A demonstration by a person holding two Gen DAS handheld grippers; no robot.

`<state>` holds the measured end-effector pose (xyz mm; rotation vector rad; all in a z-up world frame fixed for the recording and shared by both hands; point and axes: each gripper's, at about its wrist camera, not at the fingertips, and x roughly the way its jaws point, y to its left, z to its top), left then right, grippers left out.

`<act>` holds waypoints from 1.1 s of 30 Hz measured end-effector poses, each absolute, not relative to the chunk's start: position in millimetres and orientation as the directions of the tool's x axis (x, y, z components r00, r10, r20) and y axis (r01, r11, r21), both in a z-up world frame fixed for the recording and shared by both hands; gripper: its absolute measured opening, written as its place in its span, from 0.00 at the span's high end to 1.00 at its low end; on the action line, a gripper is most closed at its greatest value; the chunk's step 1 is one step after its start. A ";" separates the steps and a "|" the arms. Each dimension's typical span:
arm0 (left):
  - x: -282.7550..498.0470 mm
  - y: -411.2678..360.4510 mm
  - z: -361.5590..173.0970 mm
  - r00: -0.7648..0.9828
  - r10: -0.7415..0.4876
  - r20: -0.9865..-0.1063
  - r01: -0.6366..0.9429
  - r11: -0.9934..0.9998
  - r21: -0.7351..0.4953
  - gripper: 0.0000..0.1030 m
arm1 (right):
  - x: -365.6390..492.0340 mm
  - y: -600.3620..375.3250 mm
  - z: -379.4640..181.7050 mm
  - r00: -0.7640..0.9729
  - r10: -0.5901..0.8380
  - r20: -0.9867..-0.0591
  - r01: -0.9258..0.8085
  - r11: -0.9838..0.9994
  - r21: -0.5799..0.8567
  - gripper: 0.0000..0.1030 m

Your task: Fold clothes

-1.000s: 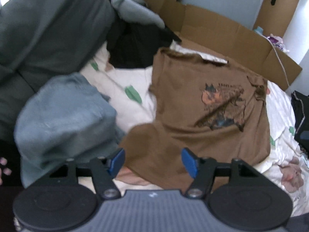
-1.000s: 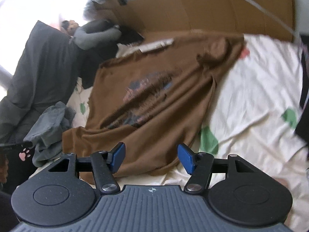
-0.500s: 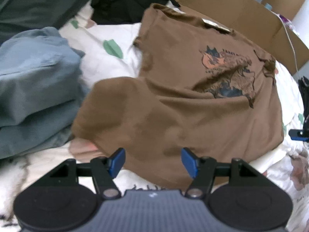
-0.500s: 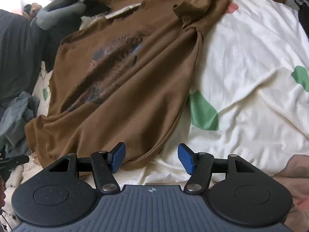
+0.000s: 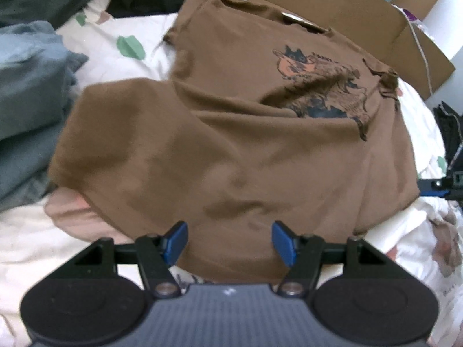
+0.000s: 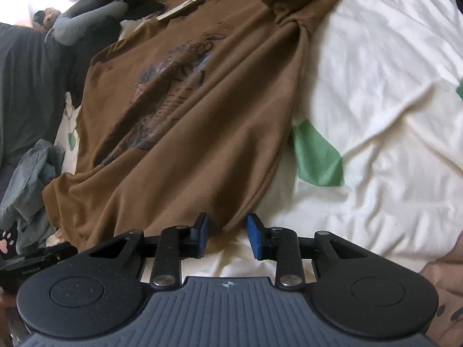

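A brown T-shirt (image 5: 246, 150) of soft, matte jersey lies spread front-up on a bed, its cloth rumpled into long diagonal folds. A dark and orange printed graphic (image 5: 321, 86) sits across the chest, partly creased. The near hem is bunched and one corner is flipped over itself.

The bed is covered by a cream quilt (image 6: 376, 101), puffy and wrinkled, printed with green leaf shapes (image 6: 315, 156). Flat brown cardboard (image 5: 347, 8) stands behind the shirt's collar end. To one side lies a heap of grey-blue clothes (image 5: 26, 92) in thick, soft folds.

The left gripper (image 5: 228, 241) hangs over the shirt's near hem with its blue pads well apart and nothing pinched between them.

The right gripper (image 6: 227, 235) is at the shirt's other near corner. Its jaws have just been closing, and a narrow fold of the brown hem lies between the blue pads (image 6: 254, 238); a gap shows on either side of the cloth, so the pads do not press on it.
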<state>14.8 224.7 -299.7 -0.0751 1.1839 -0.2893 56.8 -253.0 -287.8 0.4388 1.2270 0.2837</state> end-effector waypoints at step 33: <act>33.9 231.4 -306.6 0.404 -0.405 -0.820 0.072 0.908 -0.413 0.96 | 43.7 -269.1 -327.9 0.404 0.521 -0.752 0.287 0.708 0.645 0.99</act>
